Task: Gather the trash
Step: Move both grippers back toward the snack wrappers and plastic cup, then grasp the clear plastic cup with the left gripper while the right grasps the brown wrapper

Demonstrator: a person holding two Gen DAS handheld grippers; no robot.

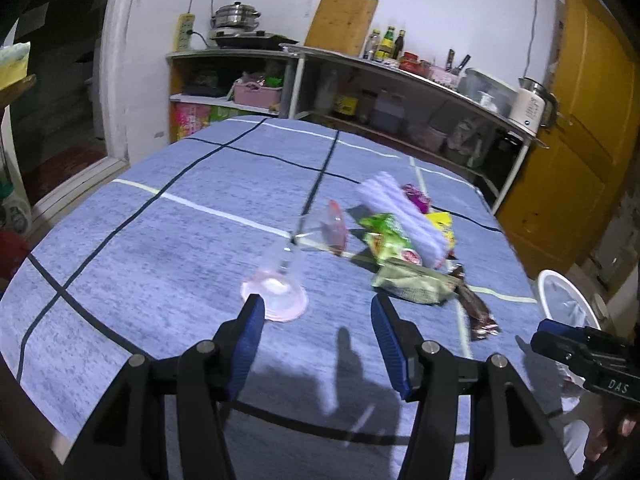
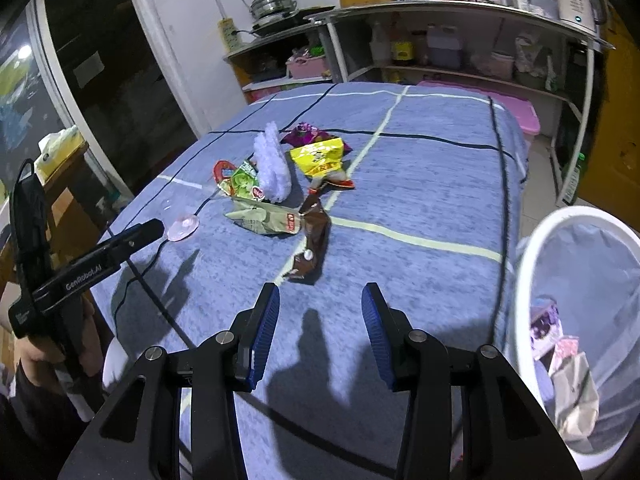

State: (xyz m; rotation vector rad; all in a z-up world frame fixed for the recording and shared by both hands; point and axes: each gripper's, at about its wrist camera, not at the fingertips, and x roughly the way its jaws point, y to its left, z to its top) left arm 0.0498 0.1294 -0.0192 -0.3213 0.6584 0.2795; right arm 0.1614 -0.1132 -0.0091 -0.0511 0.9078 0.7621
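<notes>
Trash lies in a heap on the blue checked tablecloth: a clear plastic cup on its side, a green snack wrapper, a tan packet, a brown wrapper, a yellow packet and a purple packet. A fluffy lilac cloth lies among them. My left gripper is open and empty, just short of the cup. My right gripper is open and empty, just short of the brown wrapper. A white-rimmed bin at the table's right holds some wrappers.
Metal shelves with bottles, a kettle and pots stand behind the table. A yellow door is at the right. A side table with a tissue box is at the left. A pink lidded box sits beyond the table.
</notes>
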